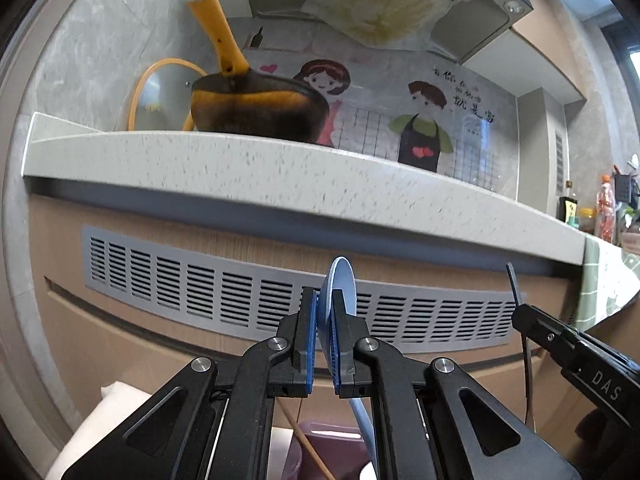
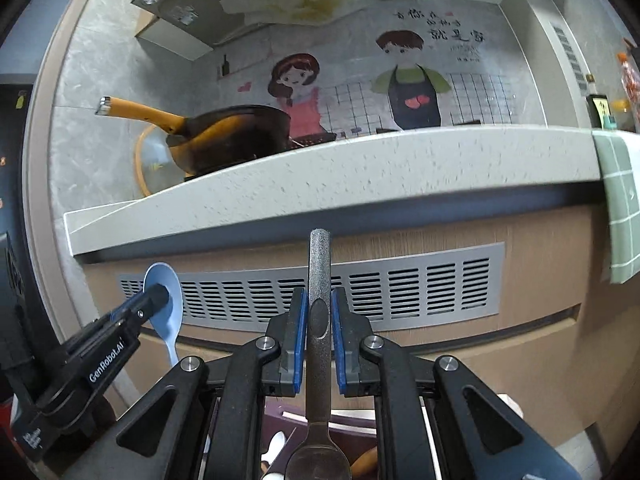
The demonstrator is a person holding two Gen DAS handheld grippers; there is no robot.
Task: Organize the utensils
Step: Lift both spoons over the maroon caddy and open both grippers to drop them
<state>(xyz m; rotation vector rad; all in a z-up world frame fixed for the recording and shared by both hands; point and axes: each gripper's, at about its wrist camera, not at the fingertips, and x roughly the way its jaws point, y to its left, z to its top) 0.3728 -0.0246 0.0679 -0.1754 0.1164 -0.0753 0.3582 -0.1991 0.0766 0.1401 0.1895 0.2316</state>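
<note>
My left gripper (image 1: 325,308) is shut on a light blue spoon (image 1: 340,288), clamped at its bowl, the handle hanging down below the jaws. It also shows in the right wrist view, where the left gripper (image 2: 158,298) holds the blue spoon (image 2: 170,304). My right gripper (image 2: 319,308) is shut on a metal spoon (image 2: 319,280) by its grey handle, which points up while the bowl hangs low. In the left wrist view the right gripper (image 1: 520,314) holds that handle edge-on. A purple container (image 1: 332,440) with a wooden chopstick sits below both grippers.
A speckled white countertop (image 1: 256,168) juts out just ahead at gripper height, with a grey vent grille (image 1: 200,280) on the wooden cabinet under it. An orange-handled wok (image 1: 248,104) and a glass lid (image 1: 160,96) stand on it. A green cloth (image 2: 620,200) hangs at right.
</note>
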